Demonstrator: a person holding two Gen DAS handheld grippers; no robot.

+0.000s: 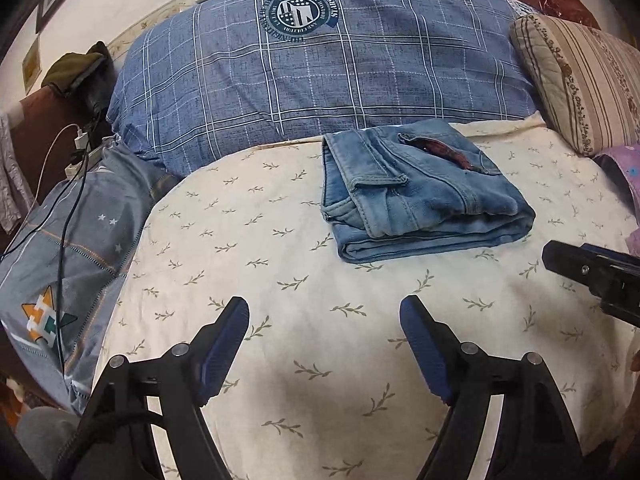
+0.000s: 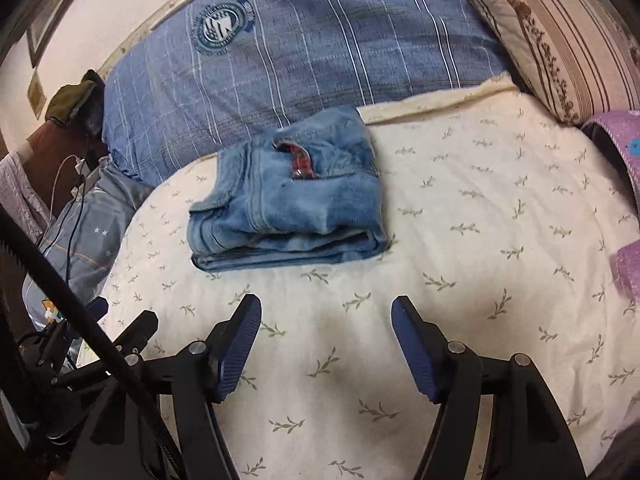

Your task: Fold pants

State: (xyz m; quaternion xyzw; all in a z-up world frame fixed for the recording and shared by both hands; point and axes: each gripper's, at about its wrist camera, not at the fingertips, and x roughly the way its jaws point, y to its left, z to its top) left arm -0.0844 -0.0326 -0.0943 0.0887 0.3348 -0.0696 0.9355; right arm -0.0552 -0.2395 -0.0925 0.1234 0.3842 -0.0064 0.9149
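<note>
A pair of blue jeans lies folded into a compact rectangle on the cream leaf-print sheet, with a red patch showing at a pocket. In the right wrist view the same jeans sit left of centre, their far edge against the blue quilt. My left gripper hovers open over bare sheet, short of the bundle, with nothing between its blue pads. My right gripper is likewise open and empty, on the near side of the jeans. Neither touches the denim.
A big blue checked quilt is bunched behind the jeans. A striped pillow and purple cloth lie at the right. At the left edge are a grey-blue cover, charger cables and a brown bedside unit.
</note>
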